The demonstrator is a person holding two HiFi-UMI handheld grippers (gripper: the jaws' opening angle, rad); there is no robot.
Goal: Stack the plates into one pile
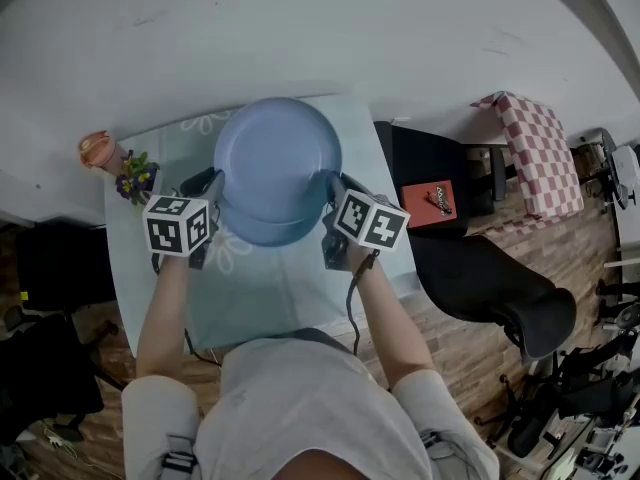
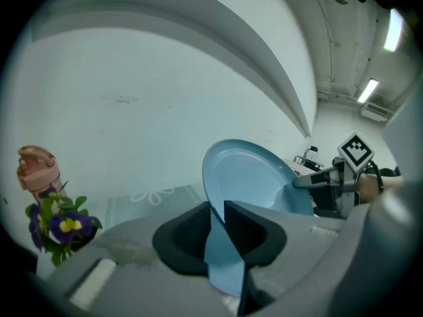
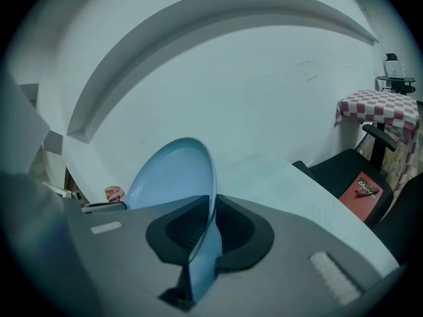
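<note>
A light blue plate (image 1: 278,158) is held over the table between both grippers. My left gripper (image 1: 212,184) is shut on its left rim and my right gripper (image 1: 332,186) on its right rim. A second blue plate (image 1: 265,232) lies on the table under it, only its near edge showing. In the left gripper view the plate (image 2: 246,177) stands on edge between the pads of the left gripper (image 2: 218,236), with the right gripper (image 2: 317,181) on its far rim. The right gripper view shows the rim of the plate (image 3: 173,177) clamped in the right gripper (image 3: 208,233).
The table (image 1: 250,298) has a pale cloth with flower prints. A pink bottle (image 1: 97,148) and a small pot of purple flowers (image 1: 135,176) stand at its far left corner. A black chair (image 1: 490,288), a red book (image 1: 430,203) and a checked cloth (image 1: 540,153) lie to the right.
</note>
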